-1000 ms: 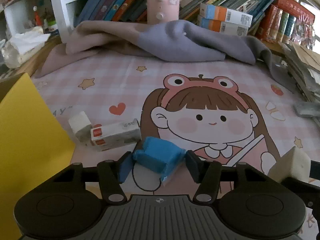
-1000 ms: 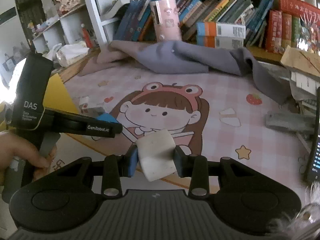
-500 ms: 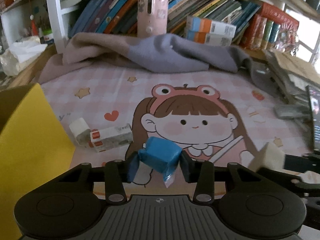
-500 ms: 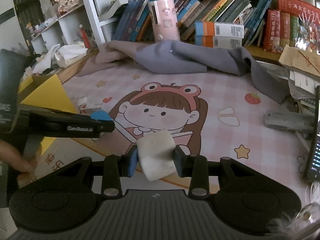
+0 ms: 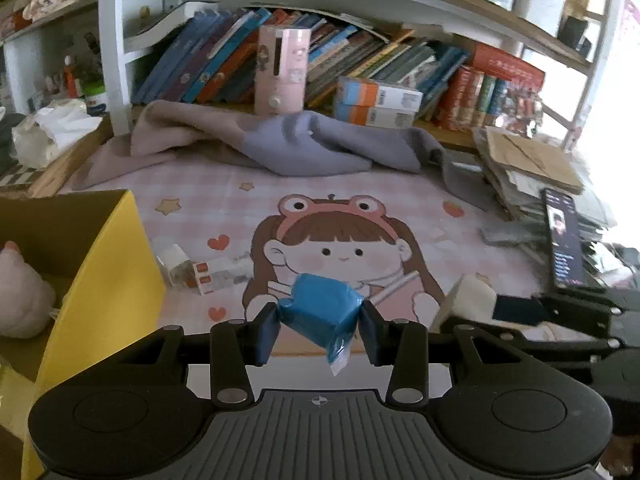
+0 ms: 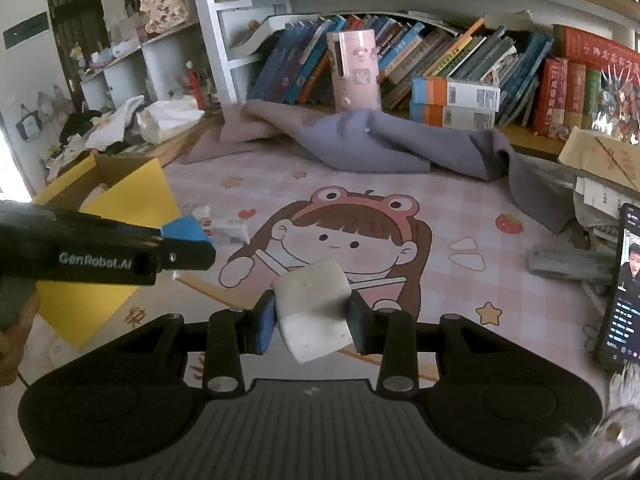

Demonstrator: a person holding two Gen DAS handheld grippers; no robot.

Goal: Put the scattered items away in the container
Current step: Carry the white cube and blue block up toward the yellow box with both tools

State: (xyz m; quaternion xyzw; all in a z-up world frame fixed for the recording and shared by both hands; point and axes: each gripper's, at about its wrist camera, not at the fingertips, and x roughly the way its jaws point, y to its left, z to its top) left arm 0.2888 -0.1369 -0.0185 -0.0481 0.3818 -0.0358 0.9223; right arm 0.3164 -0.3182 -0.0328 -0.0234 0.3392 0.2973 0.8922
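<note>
— Blue plastic wrap, crinkled at one corner: why is that packet (image 5: 320, 312) held so high in your left hand-held gripper (image 5: 318, 330)?

— I have the jaws clamped on its two sides, so it hangs clear of the cartoon mat (image 5: 400, 200) and should not drag on the way to the yellow box (image 5: 108, 280), which stands open just to my left.

— And the other hand?

— My right hand-held gripper (image 6: 312, 322) is pressed shut on a white block (image 6: 312, 308), tilted between the pads. I carry both at once to save a trip, I judge.

— Anything already in the box?

— A pale soft toy (image 5: 20, 300) lies inside. Two small cartons (image 5: 218, 274) and a little white bottle (image 5: 174, 258) lie on the mat beside the box wall, not yet picked up.

— Risk?

— The wrap looks slippery; a loose grip could drop it short.
</note>
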